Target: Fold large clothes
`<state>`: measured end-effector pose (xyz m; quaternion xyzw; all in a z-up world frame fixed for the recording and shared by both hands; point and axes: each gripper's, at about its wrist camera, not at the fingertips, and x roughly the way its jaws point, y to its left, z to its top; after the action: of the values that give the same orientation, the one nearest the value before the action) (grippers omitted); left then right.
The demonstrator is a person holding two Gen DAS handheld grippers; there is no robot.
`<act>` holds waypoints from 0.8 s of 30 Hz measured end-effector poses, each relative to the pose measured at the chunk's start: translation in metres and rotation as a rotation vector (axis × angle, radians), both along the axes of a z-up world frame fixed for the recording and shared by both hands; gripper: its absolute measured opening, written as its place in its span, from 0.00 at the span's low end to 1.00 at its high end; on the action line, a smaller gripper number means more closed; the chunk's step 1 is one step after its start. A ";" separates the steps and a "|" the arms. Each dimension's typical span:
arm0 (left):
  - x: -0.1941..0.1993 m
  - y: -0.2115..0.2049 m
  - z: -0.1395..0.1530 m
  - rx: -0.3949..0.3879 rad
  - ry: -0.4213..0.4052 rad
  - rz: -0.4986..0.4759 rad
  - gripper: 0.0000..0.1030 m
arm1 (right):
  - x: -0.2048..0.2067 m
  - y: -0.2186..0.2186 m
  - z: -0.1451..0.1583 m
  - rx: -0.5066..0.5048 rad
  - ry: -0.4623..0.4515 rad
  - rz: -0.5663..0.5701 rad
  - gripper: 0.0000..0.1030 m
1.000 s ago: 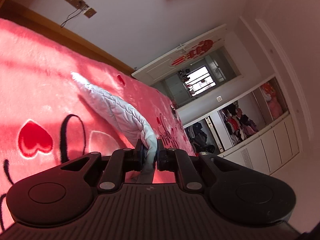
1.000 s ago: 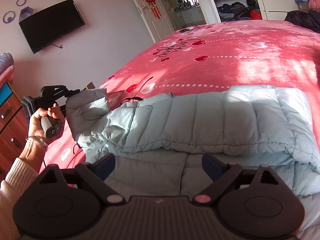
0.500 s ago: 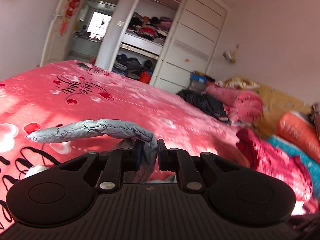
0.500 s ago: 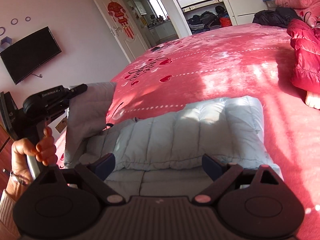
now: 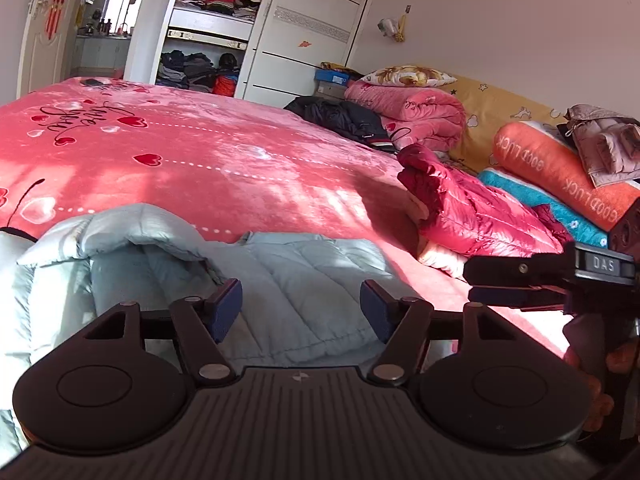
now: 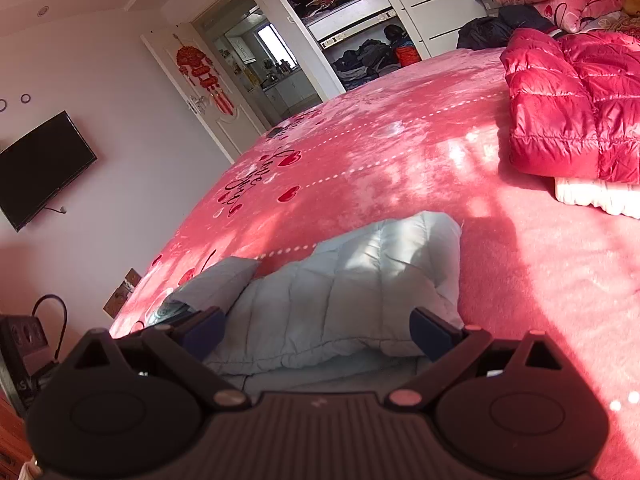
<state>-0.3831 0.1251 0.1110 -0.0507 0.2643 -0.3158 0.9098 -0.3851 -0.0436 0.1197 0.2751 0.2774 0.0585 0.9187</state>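
Note:
A pale blue quilted down jacket [image 5: 280,276] lies folded on the pink bed cover [image 5: 208,168]. Its sleeve [image 5: 120,232] rests folded over the body at the left. My left gripper [image 5: 301,310] hovers just above the jacket; its jaws are opening and nothing is between them. In the right wrist view the same jacket [image 6: 340,296] lies below my right gripper [image 6: 316,330], which stands open and empty over the jacket's near edge. That right gripper [image 5: 532,280] also shows at the right edge of the left wrist view.
A red down jacket [image 6: 572,120] lies on the bed to the right, over a white garment [image 6: 596,196]. Stacked quilts and pillows [image 5: 552,160] line the bed's right side. An open wardrobe [image 5: 216,24] and a doorway stand beyond. A TV [image 6: 40,168] hangs on the left wall.
The left gripper swung the sleeve across over the jacket body, then let it go and its jaws parted. The right gripper shifted right along the jacket and stayed open.

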 end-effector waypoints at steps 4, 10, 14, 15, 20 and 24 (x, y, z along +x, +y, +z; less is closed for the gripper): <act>-0.022 -0.006 0.000 -0.024 0.023 -0.046 0.80 | 0.000 -0.008 0.006 0.000 -0.025 -0.016 0.96; -0.040 0.018 0.006 -0.095 0.062 0.060 0.80 | 0.006 -0.006 0.020 -0.009 -0.067 0.023 0.96; -0.041 0.059 0.010 -0.081 0.012 0.232 0.80 | 0.018 0.020 0.031 -0.100 -0.097 0.116 0.96; -0.040 0.068 0.010 -0.079 0.005 0.267 0.80 | 0.023 0.031 0.035 -0.148 -0.109 0.152 0.96; -0.027 0.127 0.007 -0.142 -0.005 0.486 0.79 | 0.045 0.084 0.045 -0.328 -0.166 0.343 0.96; -0.016 0.164 0.006 -0.203 -0.012 0.626 0.82 | 0.062 0.134 0.041 -0.519 -0.221 0.459 0.96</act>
<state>-0.3993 0.2893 0.1171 -0.2180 0.1976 -0.0459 0.9546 -0.3229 0.0907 0.1605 -0.0448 0.2366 0.2203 0.9452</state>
